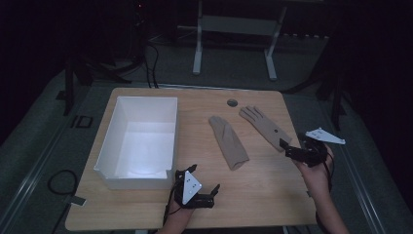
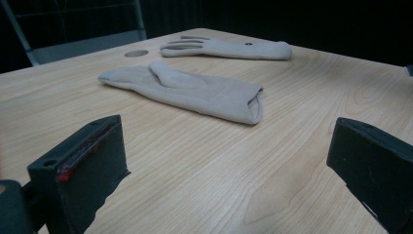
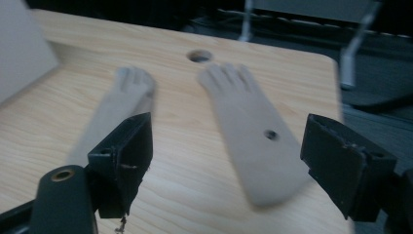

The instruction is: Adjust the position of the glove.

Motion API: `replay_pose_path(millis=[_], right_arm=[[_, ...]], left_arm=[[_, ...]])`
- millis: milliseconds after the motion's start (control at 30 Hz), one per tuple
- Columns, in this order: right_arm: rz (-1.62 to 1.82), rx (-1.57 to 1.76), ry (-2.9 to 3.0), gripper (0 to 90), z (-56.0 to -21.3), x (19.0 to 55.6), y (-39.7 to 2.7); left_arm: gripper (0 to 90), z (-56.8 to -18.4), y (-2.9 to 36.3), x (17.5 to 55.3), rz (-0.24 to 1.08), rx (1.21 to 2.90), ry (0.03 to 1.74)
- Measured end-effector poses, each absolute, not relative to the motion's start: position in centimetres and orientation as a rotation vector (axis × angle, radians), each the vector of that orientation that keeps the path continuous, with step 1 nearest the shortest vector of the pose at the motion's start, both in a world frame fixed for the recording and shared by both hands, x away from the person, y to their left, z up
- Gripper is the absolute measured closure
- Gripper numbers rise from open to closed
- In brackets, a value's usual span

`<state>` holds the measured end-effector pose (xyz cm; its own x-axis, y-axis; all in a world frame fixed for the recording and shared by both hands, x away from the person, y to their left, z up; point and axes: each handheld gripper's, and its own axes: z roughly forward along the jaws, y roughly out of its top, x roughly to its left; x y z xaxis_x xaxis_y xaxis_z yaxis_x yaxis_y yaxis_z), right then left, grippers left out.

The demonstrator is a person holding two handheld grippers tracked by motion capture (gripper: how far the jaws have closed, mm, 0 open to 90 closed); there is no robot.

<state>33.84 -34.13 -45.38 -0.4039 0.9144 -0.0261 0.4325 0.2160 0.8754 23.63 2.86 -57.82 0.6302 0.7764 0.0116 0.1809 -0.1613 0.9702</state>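
Two beige gloves lie flat on a wooden surface [image 1: 146, 214] as a person brings a hand-held tool toward each from the near edge. The right tool [image 1: 288, 147] hangs just above the cuff end of the right glove [image 1: 263, 126], its jaws spread wide and empty; in the right gripper view that glove [image 3: 253, 131] lies straight ahead between the jaws with its fingers pointing away, so the cuff, the nearest part, is the likely place to grip. The left tool [image 1: 202, 183] sits low over the surface, released too, with nothing between its jaws; the left glove [image 1: 229, 141] lies a little way ahead of it, cuff opening turned toward it in the left gripper view [image 2: 195, 90]. The two gloves lie near each other but apart, fingers aimed at the far edge near a round hole in the surface [image 1: 232, 102]. An open white box [image 1: 104, 146] stands just beyond the left tool and off to its left side, empty, probably waiting to receive the pair. Neither glove has been lifted yet.
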Motion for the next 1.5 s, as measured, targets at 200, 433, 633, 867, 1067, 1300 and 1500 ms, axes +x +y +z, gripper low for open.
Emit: replay_pose_path(millis=[200, 433, 633, 867, 1067, 1300, 1500], right_arm=[[1.211, 1.220, 1.952, 19.4, -44.5, 34.2, -32.2], [1.210, 1.132, 2.017, 21.0, -43.7, 35.2, -29.9], [1.235, 1.086, 2.074, 22.7, -43.4, 36.5, -27.7], [1.228, 1.073, 2.155, 25.7, -44.4, 38.4, -25.4], [1.226, 1.063, 2.214, 37.5, -46.3, 40.5, -23.6], [1.196, 1.125, 2.268, 47.2, -49.8, 42.8, -21.9], [1.169, 1.174, 2.313, 49.5, -52.3, 44.2, -20.8]], left_arm=[[1.1, -57.8, 3.0, 23.7, 0.623, 1.684, 0.788], [1.1, -57.8, 3.1, 23.7, 0.598, 1.682, 0.787], [1.1, -57.8, 3.0, 23.6, 0.614, 1.684, 0.781], [1.1, -57.8, 3.1, 23.7, 0.607, 1.684, 0.783], [1.1, -57.8, 3.0, 23.6, 0.623, 1.687, 0.782], [1.1, -57.8, 3.2, 23.7, 0.607, 1.676, 0.793], [1.1, -57.8, 3.1, 23.7, 0.595, 1.679, 0.779]])
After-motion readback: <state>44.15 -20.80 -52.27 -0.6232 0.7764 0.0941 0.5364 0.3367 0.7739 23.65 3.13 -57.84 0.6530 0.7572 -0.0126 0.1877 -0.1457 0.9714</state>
